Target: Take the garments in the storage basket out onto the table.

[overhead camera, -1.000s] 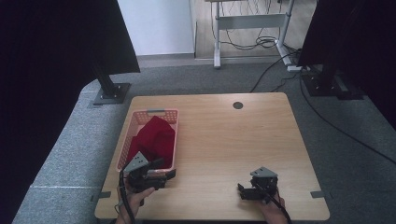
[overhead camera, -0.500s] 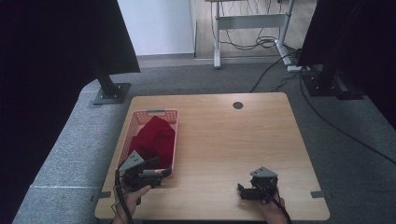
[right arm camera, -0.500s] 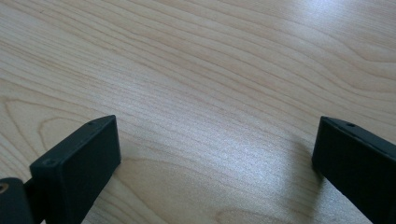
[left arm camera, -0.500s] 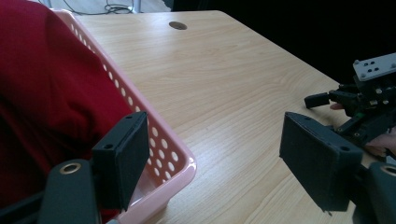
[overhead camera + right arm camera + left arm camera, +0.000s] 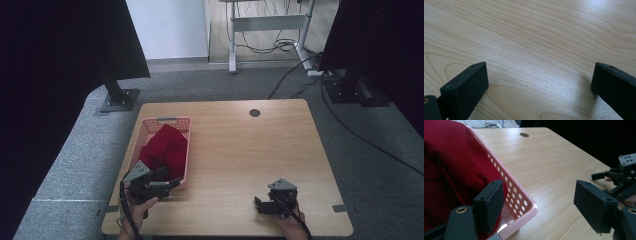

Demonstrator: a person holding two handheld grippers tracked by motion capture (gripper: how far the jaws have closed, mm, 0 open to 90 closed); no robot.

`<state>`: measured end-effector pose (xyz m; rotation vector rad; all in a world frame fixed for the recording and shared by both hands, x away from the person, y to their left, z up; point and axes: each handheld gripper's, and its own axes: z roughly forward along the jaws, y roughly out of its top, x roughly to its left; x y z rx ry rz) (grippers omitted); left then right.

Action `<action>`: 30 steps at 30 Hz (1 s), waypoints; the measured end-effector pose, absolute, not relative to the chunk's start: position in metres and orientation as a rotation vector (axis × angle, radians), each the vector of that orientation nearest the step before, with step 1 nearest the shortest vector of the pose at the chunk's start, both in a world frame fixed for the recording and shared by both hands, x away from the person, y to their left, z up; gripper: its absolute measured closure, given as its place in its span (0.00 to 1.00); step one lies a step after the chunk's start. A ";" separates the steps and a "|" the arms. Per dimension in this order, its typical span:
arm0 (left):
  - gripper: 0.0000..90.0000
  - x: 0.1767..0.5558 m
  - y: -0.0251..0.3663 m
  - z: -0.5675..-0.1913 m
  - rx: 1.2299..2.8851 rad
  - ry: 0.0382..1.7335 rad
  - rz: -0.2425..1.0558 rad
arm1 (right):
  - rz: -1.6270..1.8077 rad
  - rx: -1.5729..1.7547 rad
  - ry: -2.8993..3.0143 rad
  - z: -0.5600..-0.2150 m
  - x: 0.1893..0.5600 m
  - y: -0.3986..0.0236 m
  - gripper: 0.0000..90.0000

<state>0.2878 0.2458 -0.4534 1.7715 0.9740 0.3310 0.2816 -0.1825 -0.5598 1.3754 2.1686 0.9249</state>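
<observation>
The red cloth lies untouched in the basket; beside its near corner, the left gripper gapes wide; the right gripper, well away, gapes too.

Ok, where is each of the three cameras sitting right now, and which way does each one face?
High view: above the person's table edge, looking forward and down at the table, pink basket, both hands and grippers.
Left gripper view: rides the left gripper, jaws apart astride the basket's near corner, beside the red cloth.
Right gripper view: rides the right gripper, looking down at bare wood between open jaws.
Shared: high and left gripper views both show basket, cloth and the right gripper.
</observation>
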 end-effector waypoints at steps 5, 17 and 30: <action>0.27 0.288 0.250 -0.452 1.760 0.984 0.338 | 0.925 1.376 2.169 -0.560 0.282 -0.182 0.01; 0.26 0.289 0.254 -0.453 1.755 1.002 0.349 | 0.925 1.376 2.169 -0.560 0.282 -0.182 0.01; 0.26 0.291 0.262 -0.453 1.740 1.029 0.362 | 0.925 1.376 2.169 -0.560 0.282 -0.182 0.01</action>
